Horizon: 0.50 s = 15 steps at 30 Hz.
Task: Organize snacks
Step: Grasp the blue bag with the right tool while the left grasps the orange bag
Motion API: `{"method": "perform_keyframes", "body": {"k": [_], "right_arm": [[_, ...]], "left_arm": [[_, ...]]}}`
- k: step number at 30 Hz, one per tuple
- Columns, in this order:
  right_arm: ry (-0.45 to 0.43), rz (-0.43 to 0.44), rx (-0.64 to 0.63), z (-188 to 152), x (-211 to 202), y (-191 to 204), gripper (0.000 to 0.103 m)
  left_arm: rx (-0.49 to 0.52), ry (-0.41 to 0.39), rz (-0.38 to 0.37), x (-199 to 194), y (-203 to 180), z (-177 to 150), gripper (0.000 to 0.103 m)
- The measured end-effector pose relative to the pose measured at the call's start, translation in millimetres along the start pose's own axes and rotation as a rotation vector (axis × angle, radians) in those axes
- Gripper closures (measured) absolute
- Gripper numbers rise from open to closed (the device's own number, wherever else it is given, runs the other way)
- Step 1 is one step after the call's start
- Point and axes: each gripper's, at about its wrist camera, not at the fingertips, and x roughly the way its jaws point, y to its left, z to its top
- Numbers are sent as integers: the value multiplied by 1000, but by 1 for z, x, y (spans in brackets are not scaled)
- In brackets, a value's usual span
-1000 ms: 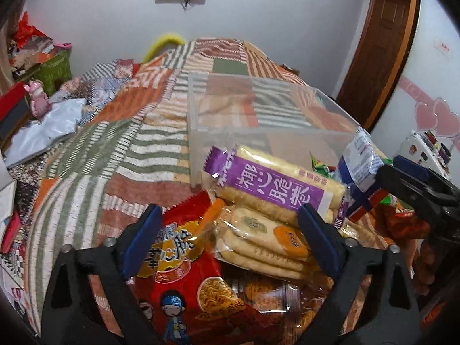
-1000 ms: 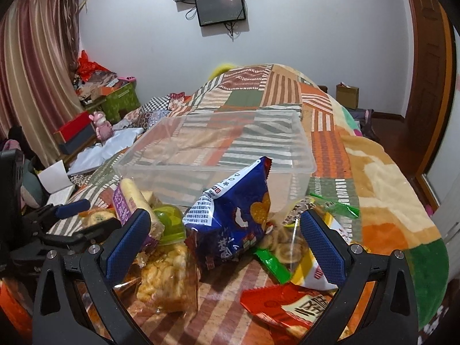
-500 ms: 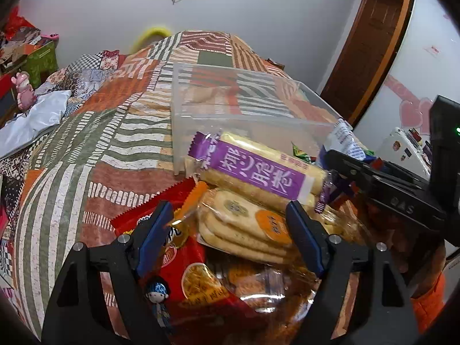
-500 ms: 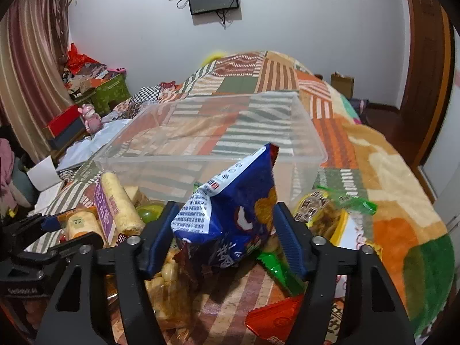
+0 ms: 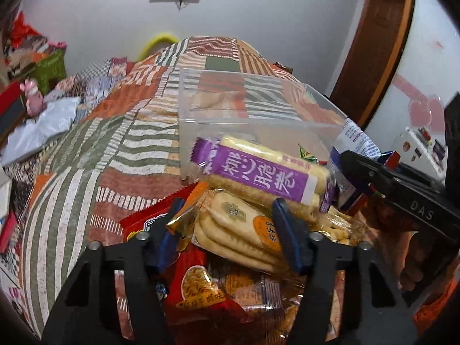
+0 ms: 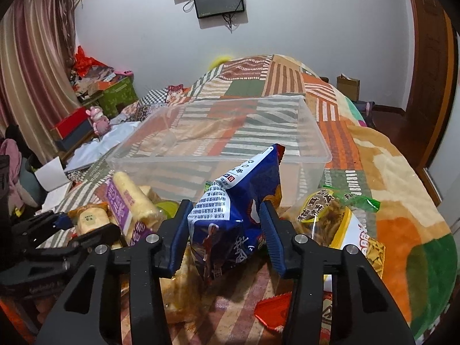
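Observation:
A pile of snack packets lies on a patchwork bed in front of a clear plastic bin (image 5: 247,120), which also shows in the right wrist view (image 6: 230,143). My left gripper (image 5: 227,224) is shut on a clear pack of rice crackers (image 5: 238,230), with a purple-labelled roll pack (image 5: 258,175) just beyond it. My right gripper (image 6: 224,221) is shut on an upright blue snack bag (image 6: 238,201). The right gripper shows at the right of the left wrist view (image 5: 402,195).
A red noodle-snack bag (image 5: 189,281) lies under the left gripper. A yellow pack with a green seal (image 6: 339,215) and a red wrapper (image 6: 276,310) lie to the right of the blue bag. Boxes and clutter stand on the floor at the left (image 6: 95,106).
Both grippers have moved forward and narrowed from wide open: the left onto the rice cracker pack, the right onto the blue bag.

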Motion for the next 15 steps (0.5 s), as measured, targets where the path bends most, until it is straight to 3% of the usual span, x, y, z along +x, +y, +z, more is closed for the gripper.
{"method": "perform_keyframes", "body": {"k": [1,6,15], "right_arm": [[-6,5,-1,1,-2,1,59],[-38,16,-5,3,-12,5,62],[-73,33,-2,3,-26,6,64]], "left_arm": [[-11,-4,4,-3,3,1,58],[-20,-19,0,-14,5,1,64],[68,-115,36,-43,-17,4,71]]}}
